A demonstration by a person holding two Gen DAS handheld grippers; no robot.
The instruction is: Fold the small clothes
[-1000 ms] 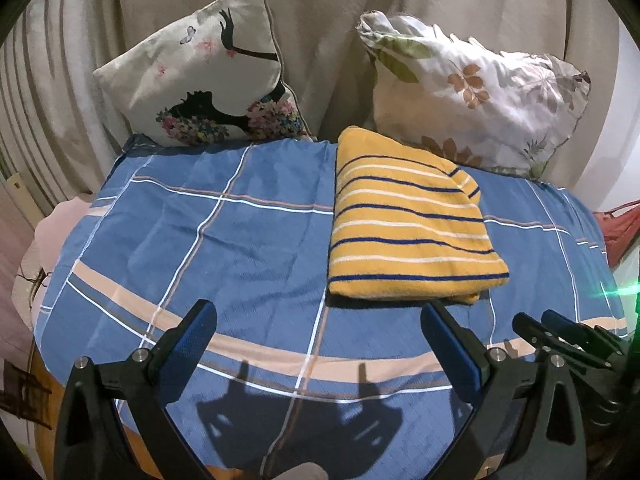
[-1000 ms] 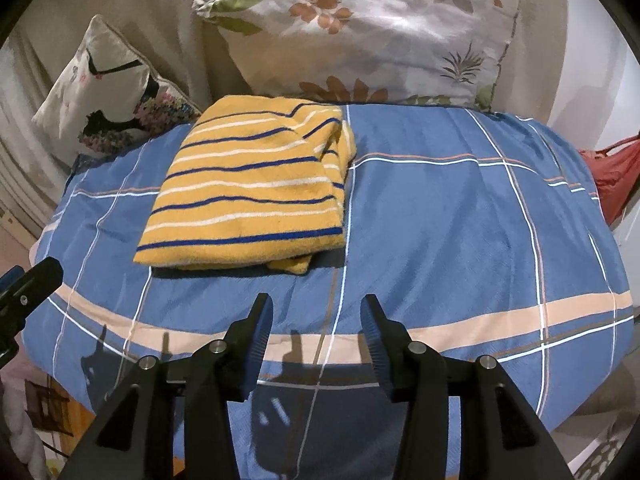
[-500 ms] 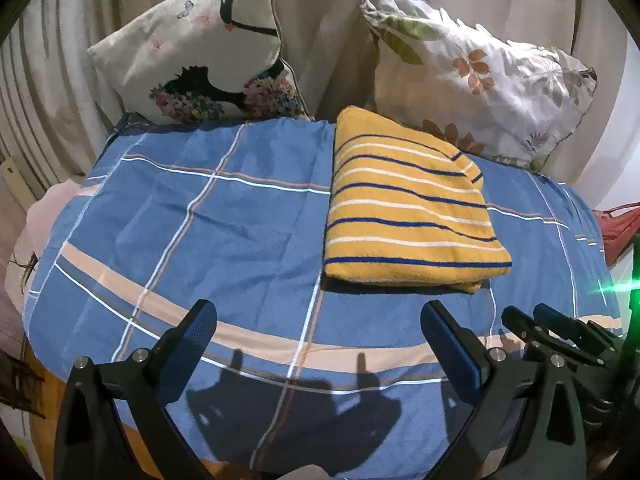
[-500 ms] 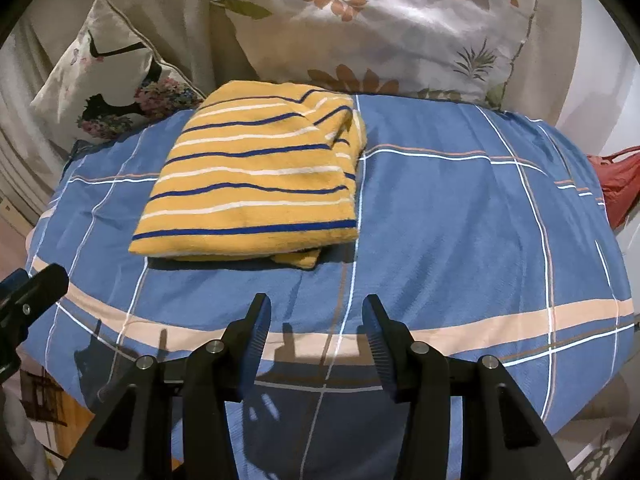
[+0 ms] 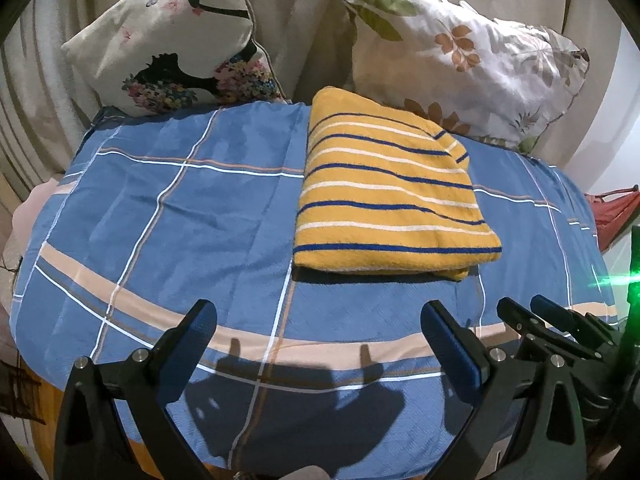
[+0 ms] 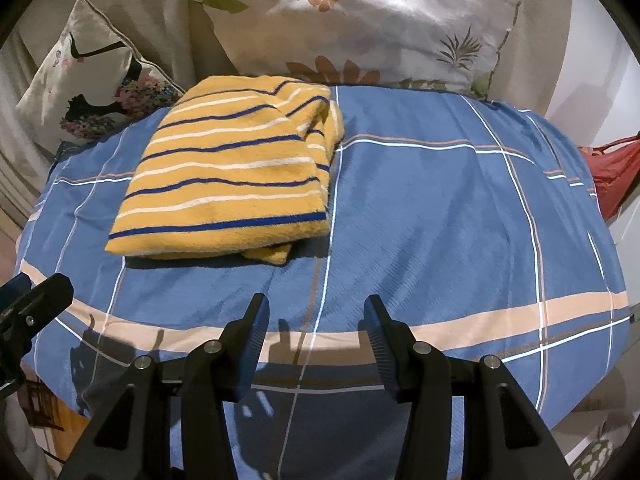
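Holding: nothing in either tool.
Your left tool (image 5: 318, 322): spread wide, hovering above the blue plaid sheet (image 5: 180, 208).
Your right tool (image 6: 314, 316): parted narrower.
Striped garment (image 6: 232, 176): folded, at 11 o'clock from your right tool, against the leaf-print pillow (image 6: 360, 20).

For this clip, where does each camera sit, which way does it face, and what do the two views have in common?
Left wrist: on the left gripper, low over the near edge of the blue plaid cover, facing the cushions; its open fingers show, right gripper at right.
Right wrist: on the right gripper, same heading; its open fingers show, left gripper's tip at left.
Shared: folded yellow striped garment, bird cushion, leaf-print pillow.
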